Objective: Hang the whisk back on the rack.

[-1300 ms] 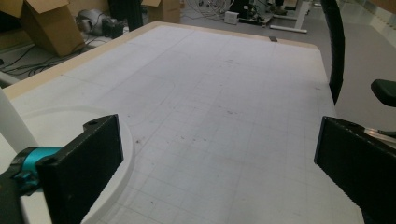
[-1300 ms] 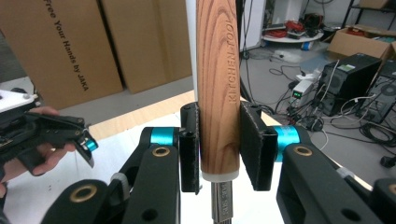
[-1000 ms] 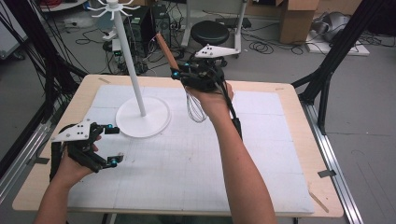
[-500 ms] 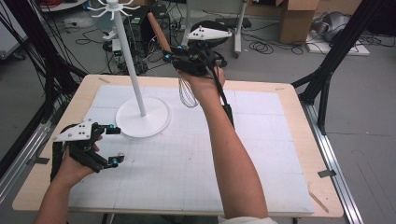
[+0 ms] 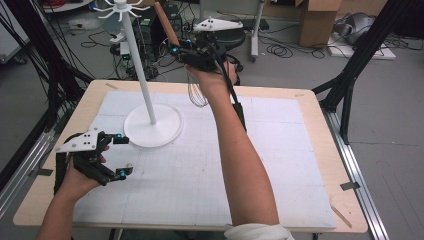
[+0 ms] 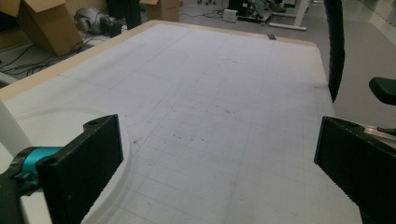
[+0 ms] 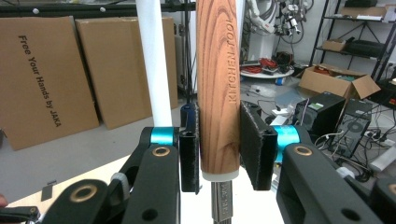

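From the high view, the right gripper (image 5: pixel 186 51) is lifted above the far edge of the table (image 5: pixel 320 165), clamped on a whisk (image 5: pixel 176 50). The wooden handle slants up toward the top of the white stand (image 5: pixel 140 75), and the wire loops hang below the hand, clear of the table. The stand's round base (image 5: pixel 152 126) sits on the white mat, and its ring of hooks at the top looks bare, though that part is small and cut by the frame edge, so I cannot be sure. The left gripper (image 5: pixel 121 155) rests low near the table's near left corner, just beside the base, jaws apart and holding nothing.

In the left gripper view, the two black jaws stand wide apart over the bare mat (image 6: pixel 219 116), with the base's rim (image 6: pixel 122 154) curving in at the left.

In the right gripper view, the pads (image 7: pixel 189 144) press both sides of the whisk handle (image 7: pixel 218 88) near its lower end, upright, with the white pole (image 7: pixel 154 65) just behind.

As I judge it, picking up and lifting are done. What remains is bringing the handle's end up to a hook, hanging it and letting go.
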`<state>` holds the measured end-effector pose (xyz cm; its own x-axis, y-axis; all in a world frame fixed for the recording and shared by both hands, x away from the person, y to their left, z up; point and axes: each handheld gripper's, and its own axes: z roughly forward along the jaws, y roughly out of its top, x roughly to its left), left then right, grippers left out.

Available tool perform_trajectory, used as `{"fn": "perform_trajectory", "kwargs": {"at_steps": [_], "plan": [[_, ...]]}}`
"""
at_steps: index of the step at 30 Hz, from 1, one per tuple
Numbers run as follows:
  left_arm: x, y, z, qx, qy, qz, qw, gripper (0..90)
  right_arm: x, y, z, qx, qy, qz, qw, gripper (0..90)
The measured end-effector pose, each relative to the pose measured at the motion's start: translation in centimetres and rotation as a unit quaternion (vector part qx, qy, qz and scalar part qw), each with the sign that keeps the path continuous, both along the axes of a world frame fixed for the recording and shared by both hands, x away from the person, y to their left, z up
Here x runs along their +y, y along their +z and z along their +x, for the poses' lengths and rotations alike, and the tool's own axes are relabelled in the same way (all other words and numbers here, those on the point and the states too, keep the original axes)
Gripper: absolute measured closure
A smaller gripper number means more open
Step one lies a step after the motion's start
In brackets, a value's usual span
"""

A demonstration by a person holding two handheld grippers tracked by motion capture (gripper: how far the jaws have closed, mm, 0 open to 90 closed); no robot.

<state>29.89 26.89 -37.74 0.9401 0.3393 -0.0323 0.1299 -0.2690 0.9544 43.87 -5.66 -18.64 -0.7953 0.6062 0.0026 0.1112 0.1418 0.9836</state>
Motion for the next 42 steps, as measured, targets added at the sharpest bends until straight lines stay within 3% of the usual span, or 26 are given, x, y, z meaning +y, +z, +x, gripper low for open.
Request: {"fn": "perform_trajectory", "kwargs": {"at_steps": [8, 17, 20, 42], "plan": [[0.0, -0.1, 0.1, 0.001, -0.001, 0.003, 1.0000, 1.8, 1.2, 0.6, 0.6, 0.000, 0.007, -0.004, 1.0000, 70.9], [0.0, -0.1, 0.1, 0.000, -0.002, 0.005, 1.0000, 1.7, 2.6, 0.0, 0.4, 0.005, 0.025, -0.024, 0.9994, 70.9], [0.1, -0.1, 0.1, 0.001, 0.000, 0.003, 1.0000, 1.7, 2.7, -0.3, 0.3, 0.006, 0.031, -0.018, 0.9993, 70.8], [0.0, -0.2, 0.1, 0.003, -0.001, 0.006, 1.0000, 1.7, 4.1, -0.4, 0.1, 0.011, 0.024, -0.058, 0.9980, 69.2]]}}
